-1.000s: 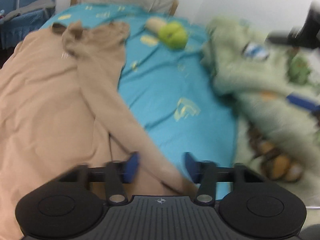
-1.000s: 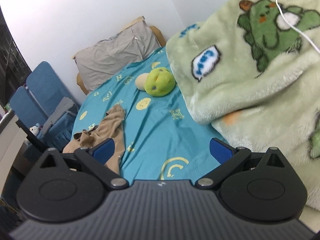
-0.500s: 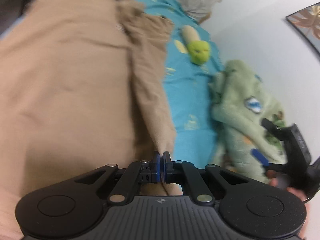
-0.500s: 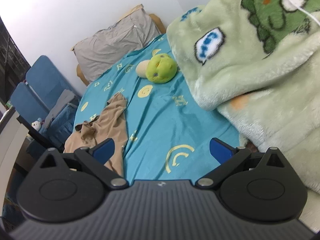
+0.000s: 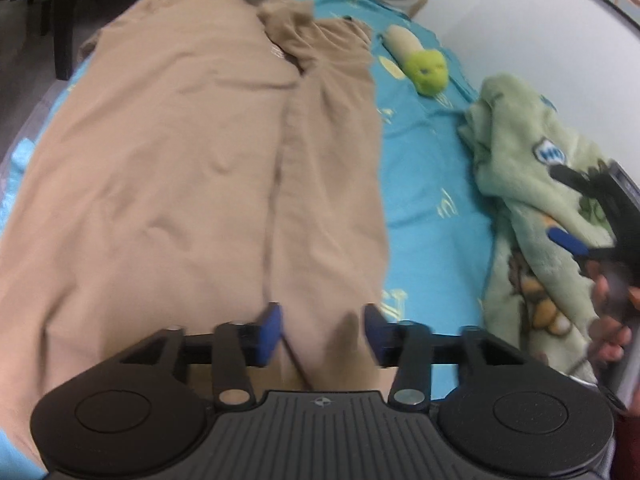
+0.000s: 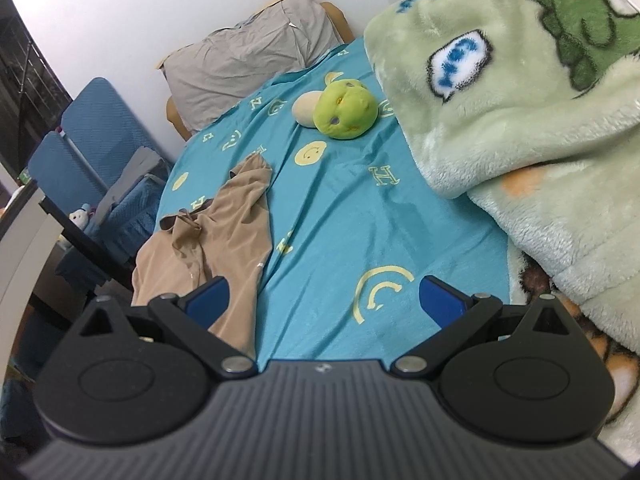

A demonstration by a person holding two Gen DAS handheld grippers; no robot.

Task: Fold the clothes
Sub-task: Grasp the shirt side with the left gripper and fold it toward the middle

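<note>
A tan garment [image 5: 192,168] lies spread along the teal bedsheet [image 5: 424,184], one long strip [image 5: 332,184] laid lengthwise along its right side. My left gripper [image 5: 322,332] is open just above the near end of that strip, its blue pads on either side of the cloth. My right gripper [image 6: 324,300] is open and empty, held above the sheet [image 6: 344,216] to the right of the garment [image 6: 216,236]. It also shows at the right of the left wrist view [image 5: 600,216].
A green plush toy [image 6: 346,108] and a grey pillow [image 6: 248,64] lie at the head of the bed. A fluffy green dinosaur blanket [image 6: 540,120] covers the right side. Blue chairs [image 6: 96,136] stand left of the bed.
My left gripper closed on the tan strip, pulled it straight along the garment, and has now opened and let it go. The right gripper has moved slightly.
</note>
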